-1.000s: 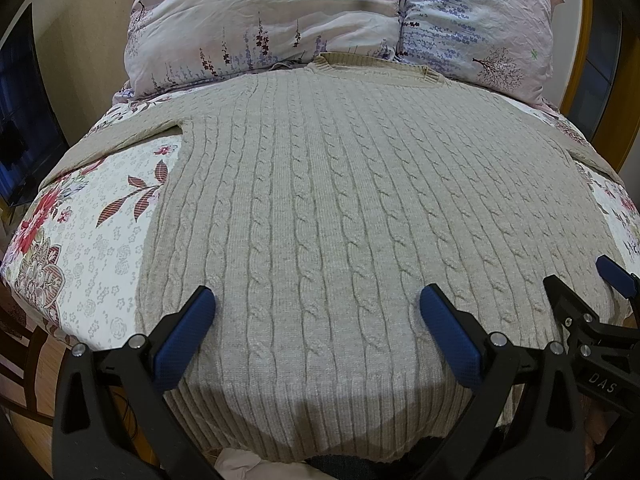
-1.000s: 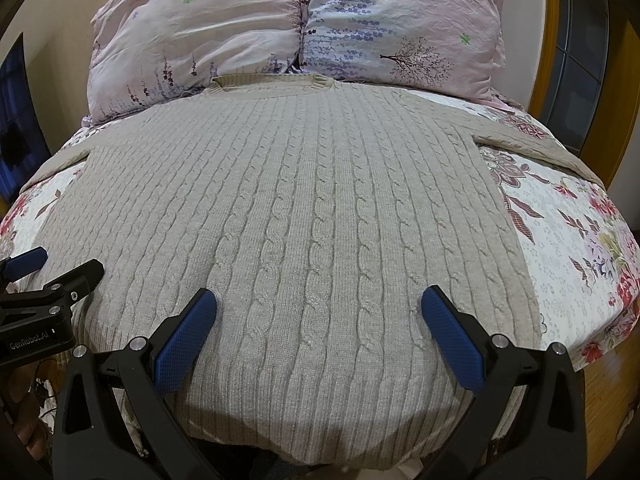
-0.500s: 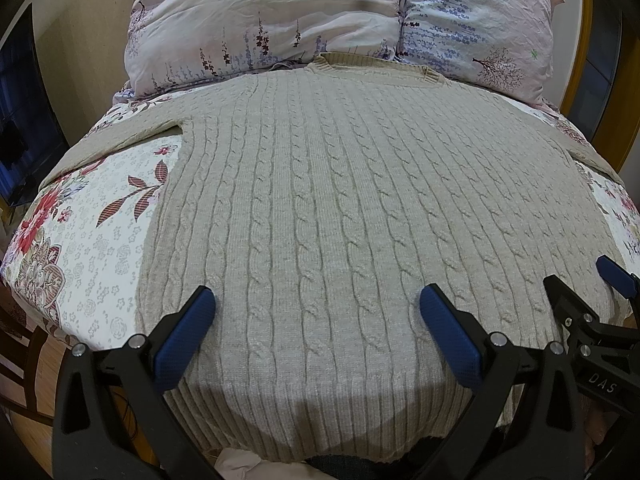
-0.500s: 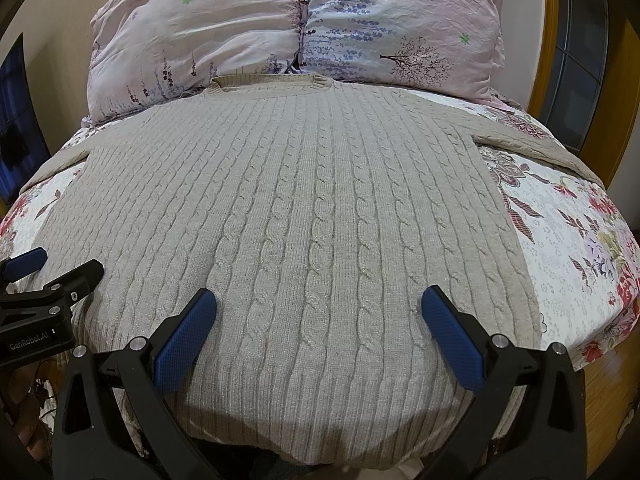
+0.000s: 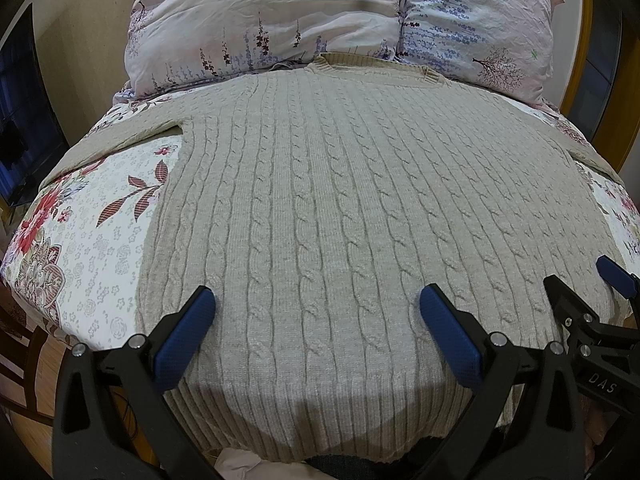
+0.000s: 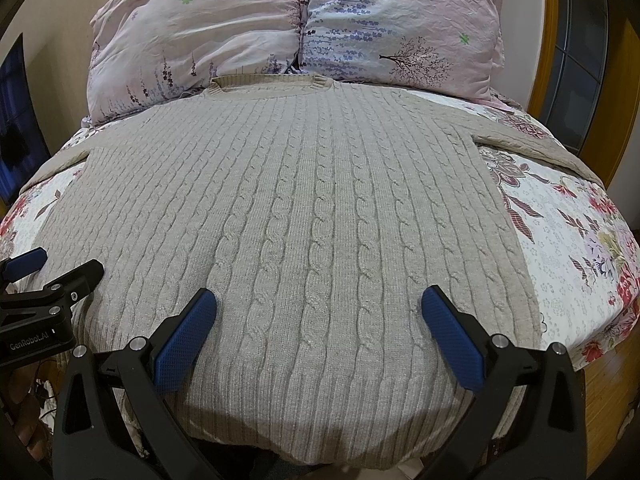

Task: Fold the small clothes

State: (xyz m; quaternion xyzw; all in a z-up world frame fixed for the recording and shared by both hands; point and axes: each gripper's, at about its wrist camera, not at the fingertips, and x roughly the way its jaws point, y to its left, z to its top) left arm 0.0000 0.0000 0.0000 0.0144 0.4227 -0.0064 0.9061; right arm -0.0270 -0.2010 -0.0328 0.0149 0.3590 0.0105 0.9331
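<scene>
The left gripper is being held wide open over the lower body of the sweater, nothing being gripped between its blue pads. The right gripper is being held spread just as wide, also empty, above the same stretch of knit. Both tools are being pointed forward along the garment, level with each other and side by side.

The sweater is being shown lying flat on the bedspread, directly ahead of and beneath both grippers. Its long axis is running straight away from the tools: the ribbed hem is lying nearest, just below the fingers, and the collar is pointing away, touching the two pillows at the far end. The sleeves are being spread out to either side.

In the left wrist view, the left sleeve is being seen stretched outward beyond the left finger, and the right gripper's fingertip is being seen at the right edge. In the right wrist view, the right sleeve is being seen instead, and the left gripper's body is appearing at the left edge with fingers of a hand below it. Wooden floor is being glimpsed past the bed's right corner.
</scene>
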